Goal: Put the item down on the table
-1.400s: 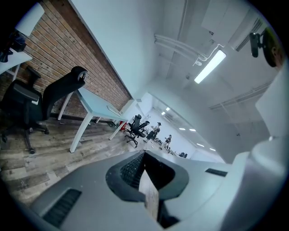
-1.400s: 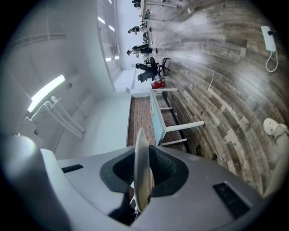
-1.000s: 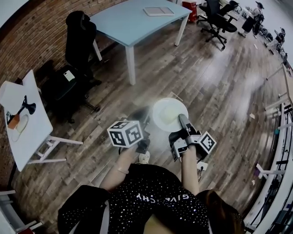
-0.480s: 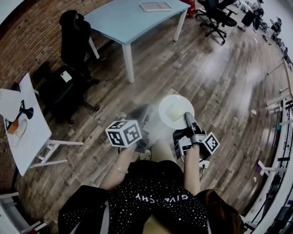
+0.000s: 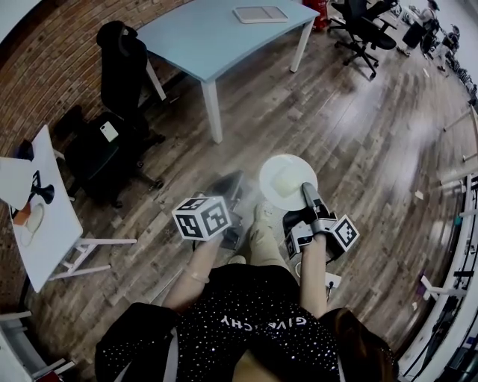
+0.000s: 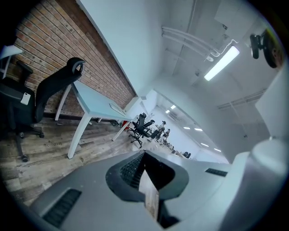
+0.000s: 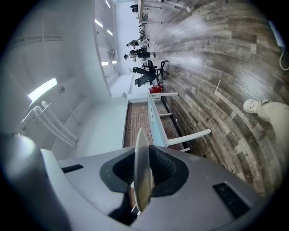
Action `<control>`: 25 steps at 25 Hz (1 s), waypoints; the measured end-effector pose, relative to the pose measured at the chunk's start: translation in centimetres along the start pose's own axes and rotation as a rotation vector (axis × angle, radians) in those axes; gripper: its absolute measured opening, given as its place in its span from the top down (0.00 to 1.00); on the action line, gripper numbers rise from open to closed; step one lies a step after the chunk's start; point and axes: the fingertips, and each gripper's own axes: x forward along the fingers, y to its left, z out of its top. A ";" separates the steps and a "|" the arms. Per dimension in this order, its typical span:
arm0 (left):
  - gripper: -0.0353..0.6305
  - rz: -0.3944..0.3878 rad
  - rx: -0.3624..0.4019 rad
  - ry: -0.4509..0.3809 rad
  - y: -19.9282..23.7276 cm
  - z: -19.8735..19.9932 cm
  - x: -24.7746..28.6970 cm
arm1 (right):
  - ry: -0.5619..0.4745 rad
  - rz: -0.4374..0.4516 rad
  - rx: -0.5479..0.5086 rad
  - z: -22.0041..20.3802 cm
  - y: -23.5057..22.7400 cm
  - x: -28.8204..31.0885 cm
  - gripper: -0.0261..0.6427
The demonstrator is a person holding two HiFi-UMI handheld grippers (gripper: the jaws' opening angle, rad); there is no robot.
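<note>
1. Looking down in the head view, I have my right gripper (image 5: 308,194) clamped on the rim of a round white plate (image 5: 286,177). The plate hangs in the air over the wood-plank floor (image 5: 358,134), well apart from the light blue rectangular table (image 5: 216,33).
2. Only the right gripper view shows the grip itself. The plate stands edge-on there as a thin pale blade, with both dark ribbed pads pressed against it.
3. The left gripper view shows my left gripper (image 6: 144,167) with its jaws drawn together at the tips and nothing between them. That view alone takes in the long ceiling strip light (image 6: 221,63).
4. The head view alone shows a flat grey rectangular slab (image 5: 260,13) lying on the blue table, and a black high-backed office chair (image 5: 123,60) just beside it.
5. White lettering (image 5: 261,322) on my dark speckled top, seen upside down, reads GIVENCHY.
</note>
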 end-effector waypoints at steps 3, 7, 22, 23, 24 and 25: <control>0.93 0.011 0.001 -0.016 0.6 1.7 2.8 | 0.023 0.011 -0.004 1.5 0.8 3.3 0.89; 0.93 0.031 -0.006 -0.033 1.3 4.3 7.0 | 0.041 0.001 -0.004 4.3 1.6 8.0 0.89; 0.93 0.054 -0.023 -0.082 1.8 11.4 22.4 | 0.059 0.009 -0.009 15.5 4.8 20.9 0.89; 0.93 0.059 -0.024 -0.083 2.0 11.7 23.2 | 0.058 0.004 -0.011 16.3 4.8 21.6 0.89; 0.93 0.062 -0.025 -0.084 2.1 12.0 24.2 | 0.057 0.000 -0.012 17.1 4.8 22.3 0.89; 0.93 0.066 -0.026 -0.085 2.2 12.2 25.2 | 0.058 -0.004 -0.012 17.9 4.8 23.1 0.89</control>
